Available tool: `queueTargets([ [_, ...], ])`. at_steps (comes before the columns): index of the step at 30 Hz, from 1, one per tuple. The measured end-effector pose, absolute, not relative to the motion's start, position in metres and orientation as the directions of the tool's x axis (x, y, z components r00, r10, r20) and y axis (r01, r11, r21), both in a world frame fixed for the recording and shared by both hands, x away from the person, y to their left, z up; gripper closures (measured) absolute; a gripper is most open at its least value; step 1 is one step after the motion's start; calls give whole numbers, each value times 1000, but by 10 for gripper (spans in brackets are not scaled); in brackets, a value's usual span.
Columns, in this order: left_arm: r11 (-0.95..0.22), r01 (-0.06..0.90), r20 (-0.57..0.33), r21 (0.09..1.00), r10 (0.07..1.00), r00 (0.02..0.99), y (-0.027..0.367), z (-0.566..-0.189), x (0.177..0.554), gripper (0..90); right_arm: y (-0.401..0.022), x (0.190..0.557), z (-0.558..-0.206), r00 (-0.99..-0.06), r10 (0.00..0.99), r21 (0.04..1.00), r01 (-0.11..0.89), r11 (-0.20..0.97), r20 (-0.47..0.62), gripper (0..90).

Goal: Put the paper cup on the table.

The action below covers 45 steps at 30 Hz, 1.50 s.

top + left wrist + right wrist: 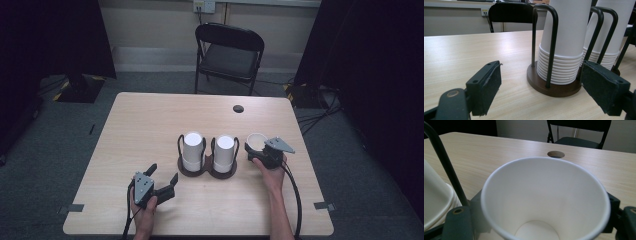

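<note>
A single white paper cup point(545, 200) sits upright, mouth open, just right of the dark wooden holder point(207, 170), whose two black-wire bays each carry an upside-down stack of white cups point(192, 145).

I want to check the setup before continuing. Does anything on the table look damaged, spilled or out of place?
Nothing is spilled. Both cup stacks stand upside down in their holder. One oddity: the pad on a left gripper jaw is frayed and peeling at its top edge. The right gripper holds a single cup, mouth open.
</note>
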<state>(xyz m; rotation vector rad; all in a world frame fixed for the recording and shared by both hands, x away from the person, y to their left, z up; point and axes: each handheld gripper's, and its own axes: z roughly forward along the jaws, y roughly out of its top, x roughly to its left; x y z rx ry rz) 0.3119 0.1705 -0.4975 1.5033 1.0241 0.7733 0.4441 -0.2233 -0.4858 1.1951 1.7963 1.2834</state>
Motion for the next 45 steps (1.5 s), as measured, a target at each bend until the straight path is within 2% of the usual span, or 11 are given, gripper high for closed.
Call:
queueTargets([
  [4,-19,187,-62,982,908,414,171,-498,312,169,-224,445,-489,-396,918,926,360,114,41,200],
  [7,-22,185,-58,982,907,416,171,-498,312,169,-225,444,-490,-386,920,922,376,94,64,148],
  [18,-12,206,-73,979,913,401,171,-497,313,169,-232,434,-488,-369,924,906,418,67,102,139],
  [24,-1,216,-85,976,918,388,171,-497,314,171,-234,424,-491,-356,927,907,418,42,122,139],
  [29,-6,221,-82,975,918,388,170,-497,315,182,-232,415,-484,-333,938,907,418,59,93,140],
  [32,-9,217,-75,976,924,376,170,-497,314,182,-232,411,-484,-296,951,899,436,50,91,139],
  [45,-15,209,-59,978,937,345,167,-497,312,181,-233,372,-490,-266,957,924,382,-5,115,139],
])
